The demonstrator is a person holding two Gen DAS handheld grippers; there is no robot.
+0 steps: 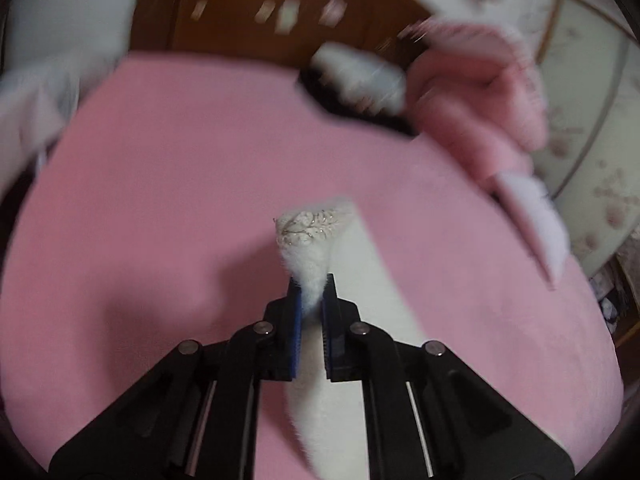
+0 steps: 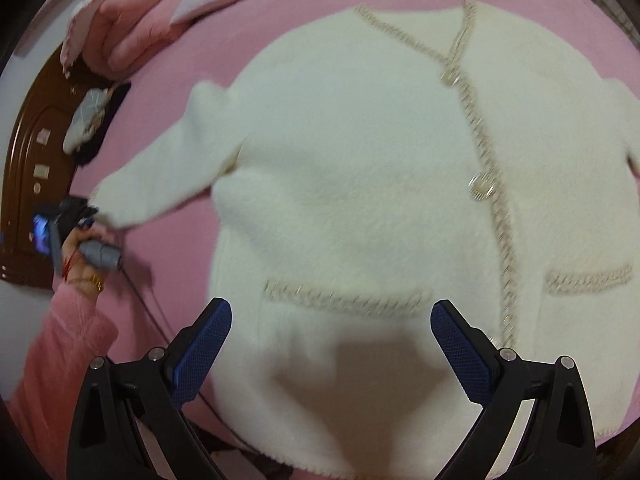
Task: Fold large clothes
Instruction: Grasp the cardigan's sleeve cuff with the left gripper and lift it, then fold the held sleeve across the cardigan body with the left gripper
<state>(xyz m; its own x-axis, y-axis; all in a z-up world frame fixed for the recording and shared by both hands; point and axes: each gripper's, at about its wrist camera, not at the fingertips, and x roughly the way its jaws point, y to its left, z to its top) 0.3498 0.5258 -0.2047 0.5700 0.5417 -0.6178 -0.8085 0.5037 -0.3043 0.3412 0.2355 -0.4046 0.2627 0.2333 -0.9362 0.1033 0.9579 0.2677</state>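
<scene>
Cardigan [image 2: 360, 184], white and fluffy, lies face up and buttoned on the pink bedspread [image 2: 168, 264], spread ahead of my right gripper [image 2: 332, 344], whose fingers stand wide apart above the hem near the pocket trim [image 2: 344, 300]. My left gripper [image 1: 311, 300] is clamped on the sleeve cuff [image 1: 308, 236], which pokes out beyond the blue pads [image 1: 295, 312]; the sleeve trails back between and under the fingers. I judge the knit soft, light and limp, likely to sag and stretch, so it wants holding at firm edges: cuff, hem, shoulder seam. The buttons [image 2: 482, 186] look hard; I'd keep my pads off them. No containers show in either view.
</scene>
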